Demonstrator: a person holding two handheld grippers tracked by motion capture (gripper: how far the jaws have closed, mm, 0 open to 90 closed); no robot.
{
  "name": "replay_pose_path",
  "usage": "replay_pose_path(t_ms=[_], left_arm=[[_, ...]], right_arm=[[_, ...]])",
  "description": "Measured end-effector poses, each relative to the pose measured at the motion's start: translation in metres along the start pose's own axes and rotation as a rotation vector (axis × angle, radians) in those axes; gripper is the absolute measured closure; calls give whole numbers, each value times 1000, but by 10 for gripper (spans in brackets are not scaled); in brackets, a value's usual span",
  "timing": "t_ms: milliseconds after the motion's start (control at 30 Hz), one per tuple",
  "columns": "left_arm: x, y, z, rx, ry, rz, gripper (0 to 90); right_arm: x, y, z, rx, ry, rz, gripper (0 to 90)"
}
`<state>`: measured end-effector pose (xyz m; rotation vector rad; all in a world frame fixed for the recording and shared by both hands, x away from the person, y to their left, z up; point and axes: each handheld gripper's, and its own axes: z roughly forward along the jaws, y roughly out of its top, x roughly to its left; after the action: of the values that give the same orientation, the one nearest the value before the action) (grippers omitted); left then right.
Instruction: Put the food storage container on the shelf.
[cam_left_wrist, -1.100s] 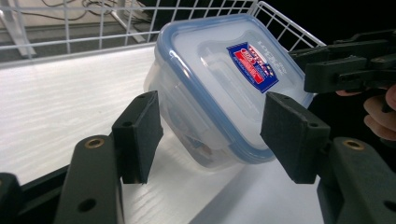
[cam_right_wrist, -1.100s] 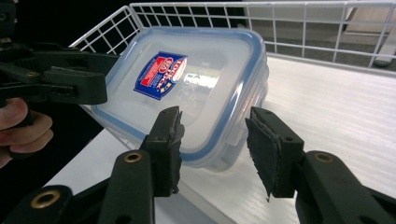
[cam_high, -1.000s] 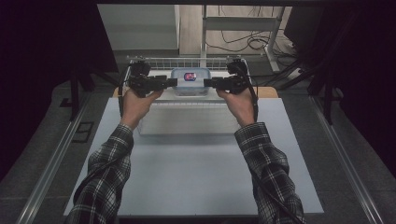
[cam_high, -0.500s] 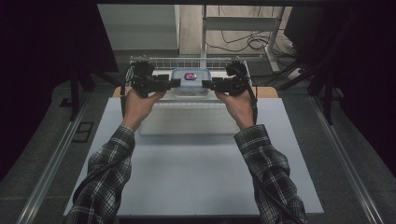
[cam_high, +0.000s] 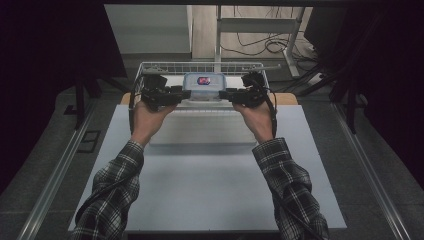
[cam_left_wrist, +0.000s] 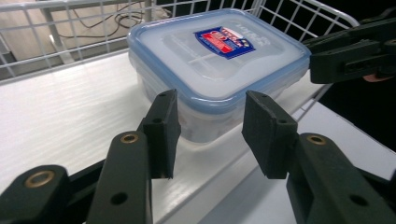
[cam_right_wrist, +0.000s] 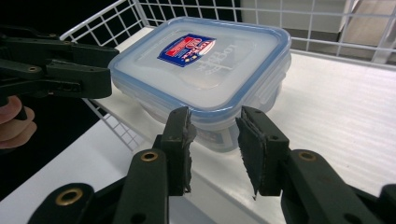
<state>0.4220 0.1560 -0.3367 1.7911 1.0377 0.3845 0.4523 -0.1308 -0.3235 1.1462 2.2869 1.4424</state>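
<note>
Container front and centre: a rectangular food box of cloudy clear plastic with a blue-rimmed snap lid and a red-and-blue label on top. It sits flat and lid up inside the white wire basket at the far end of the bench, near the basket's front edge. In the high view its long axis runs left to right across the bench, with one short end towards each hand.

Left hand-held gripper sits just off the left end of the box. From its own camera the two black jaws stand apart with a clear gap between them, holding nothing, and the lid's near corner lies just beyond that gap. Whether the tips touch the box, I cannot tell.

Right hand-held gripper mirrors it at the right end. Its own camera shows jaws parted and empty, pads framing the near corner of the box. The pad faces look worn and ragged.

Both of the person's forearms, in plaid sleeves, reach in over the pale bench top.
</note>
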Motion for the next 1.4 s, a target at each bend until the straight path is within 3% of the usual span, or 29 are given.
replay_pose_path(t_ms=[100,267,467,733,900,1400], left_arm=[[1,-5,-2,-19,-34,-16,504],[-4,-15,-4,-35,-47,-8,382],[-14,-23,-1,-20,-49,38,259],[-25,-32,-8,-15,-83,91,182],[-28,-39,-15,-16,-99,97,130],[-33,-63,-22,9,-79,149,48]], right_arm=[[0,-1,-1,-8,1,-5,626],[-1,-5,-5,-29,14,-3,524],[5,-12,-7,-22,12,-22,409],[12,-21,-7,-22,20,-52,294],[15,-25,-10,-25,29,-59,255],[25,-42,-20,-17,47,-116,169]])
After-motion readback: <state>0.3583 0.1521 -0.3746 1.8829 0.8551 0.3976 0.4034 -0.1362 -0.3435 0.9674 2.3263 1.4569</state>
